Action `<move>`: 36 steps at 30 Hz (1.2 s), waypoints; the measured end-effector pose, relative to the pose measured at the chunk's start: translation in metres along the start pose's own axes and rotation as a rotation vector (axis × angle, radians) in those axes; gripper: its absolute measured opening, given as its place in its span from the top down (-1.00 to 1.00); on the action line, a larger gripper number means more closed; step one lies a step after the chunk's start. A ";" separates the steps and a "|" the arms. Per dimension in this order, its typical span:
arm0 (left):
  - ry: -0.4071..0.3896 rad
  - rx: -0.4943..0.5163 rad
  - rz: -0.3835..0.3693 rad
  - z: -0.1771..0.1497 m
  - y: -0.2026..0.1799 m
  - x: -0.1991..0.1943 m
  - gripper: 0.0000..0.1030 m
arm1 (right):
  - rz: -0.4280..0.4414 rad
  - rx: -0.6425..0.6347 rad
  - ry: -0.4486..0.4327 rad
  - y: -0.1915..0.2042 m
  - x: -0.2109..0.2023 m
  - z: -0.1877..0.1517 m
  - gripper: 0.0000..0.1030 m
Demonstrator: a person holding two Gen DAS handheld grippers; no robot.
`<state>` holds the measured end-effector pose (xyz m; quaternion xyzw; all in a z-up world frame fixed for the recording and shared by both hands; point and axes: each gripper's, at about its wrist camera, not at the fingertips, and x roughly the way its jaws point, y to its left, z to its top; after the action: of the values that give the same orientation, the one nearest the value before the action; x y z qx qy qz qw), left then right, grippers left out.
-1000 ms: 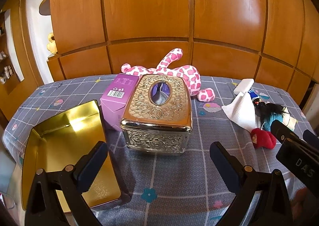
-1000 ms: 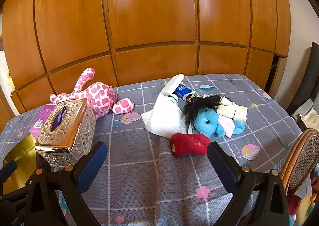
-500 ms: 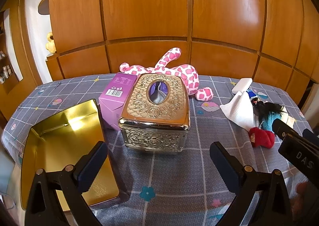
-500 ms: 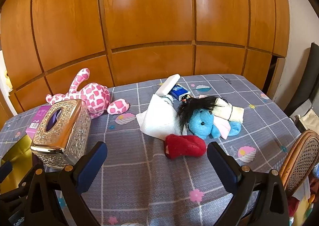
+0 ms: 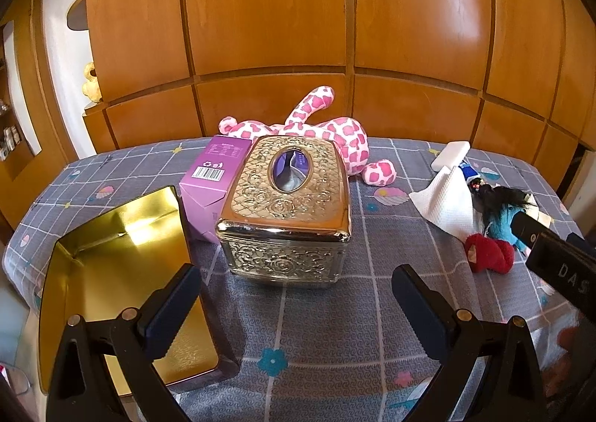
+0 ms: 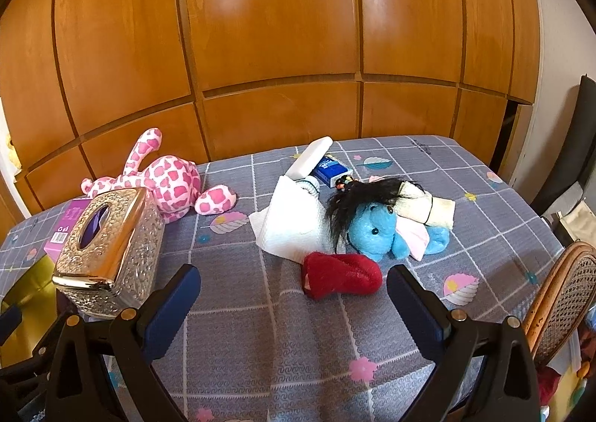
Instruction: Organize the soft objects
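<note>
Right wrist view: red plush (image 6: 341, 274) lies crumpled beside blue toy (image 6: 376, 232).

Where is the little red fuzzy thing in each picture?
Left wrist view: the red plush is at the right edge, in front of the white cloth.
Right wrist view: the red plush is in the middle.
Shared landmark: the blue plush toy just behind it.
</note>
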<state>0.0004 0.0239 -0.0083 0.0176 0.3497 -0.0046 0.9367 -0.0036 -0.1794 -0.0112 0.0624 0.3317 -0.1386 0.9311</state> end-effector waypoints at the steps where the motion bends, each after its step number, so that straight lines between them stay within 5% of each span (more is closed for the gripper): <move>1: 0.003 0.003 -0.002 0.000 -0.001 0.001 -0.99 | 0.000 0.004 0.001 -0.002 0.001 0.001 -0.98; 6: 0.015 0.007 -0.039 0.001 -0.003 0.005 -0.99 | -0.002 0.013 0.014 -0.011 0.008 0.004 -0.98; 14: -0.032 0.067 -0.245 0.013 -0.016 0.000 -0.99 | 0.030 0.102 0.044 -0.058 0.029 0.031 -0.98; 23: 0.044 0.149 -0.369 0.050 -0.067 0.025 -0.98 | -0.089 0.183 0.065 -0.144 0.068 0.052 -0.98; 36: 0.170 0.267 -0.412 0.143 -0.183 0.147 -0.98 | 0.057 0.328 0.042 -0.183 0.082 0.052 -0.98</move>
<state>0.2011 -0.1634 -0.0022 0.0698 0.4197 -0.2400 0.8726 0.0342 -0.3825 -0.0273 0.2257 0.3222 -0.1633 0.9047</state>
